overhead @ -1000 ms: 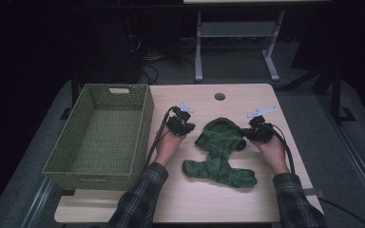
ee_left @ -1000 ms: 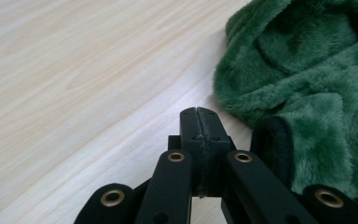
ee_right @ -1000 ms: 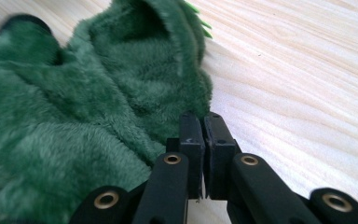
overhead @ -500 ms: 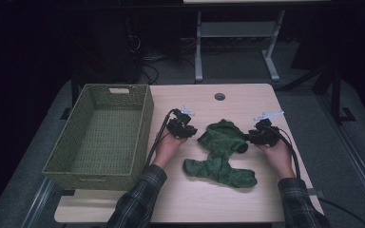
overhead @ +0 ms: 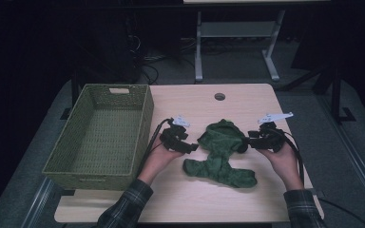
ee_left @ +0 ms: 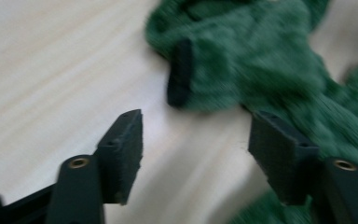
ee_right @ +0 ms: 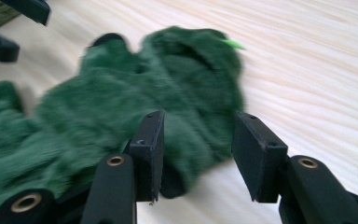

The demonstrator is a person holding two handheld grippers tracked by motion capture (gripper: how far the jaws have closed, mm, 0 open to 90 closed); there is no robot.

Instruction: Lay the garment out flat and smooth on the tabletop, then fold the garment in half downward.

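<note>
Nearest the person, two plaid sleeves come in over the front edge of the light wooden table (overhead: 266,102), each hand carrying a black gripper. Between them lies a crumpled green cloth (overhead: 221,154), its lower part spread in a flat band toward the front of the table and its upper part bunched into a rounded heap farther back. The left gripper (overhead: 190,147) sits just left of the cloth's heap, pointing toward it; in the left gripper view its jaws stand wide apart over bare wood, with the cloth (ee_left: 270,70) just beyond and partly past the right-hand jaw, and nothing is between them. A black jaw of the other gripper shows against the cloth's far edge in that view. The right gripper (overhead: 244,144) reaches the cloth from the right side; in the right gripper view its jaws are spread, and the cloth's (ee_right: 135,112) rounded edge lies in the gap between them, pressed against the left-hand jaw while the right-hand jaw stands clear of it over wood. To the left of the left hand, a green woven basket (overhead: 145,123) stands along the table's left side. Farther back, a small round hole (overhead: 219,97) marks the tabletop, and beyond the table a grey metal frame (overhead: 237,28) stands on the dark floor.
</note>
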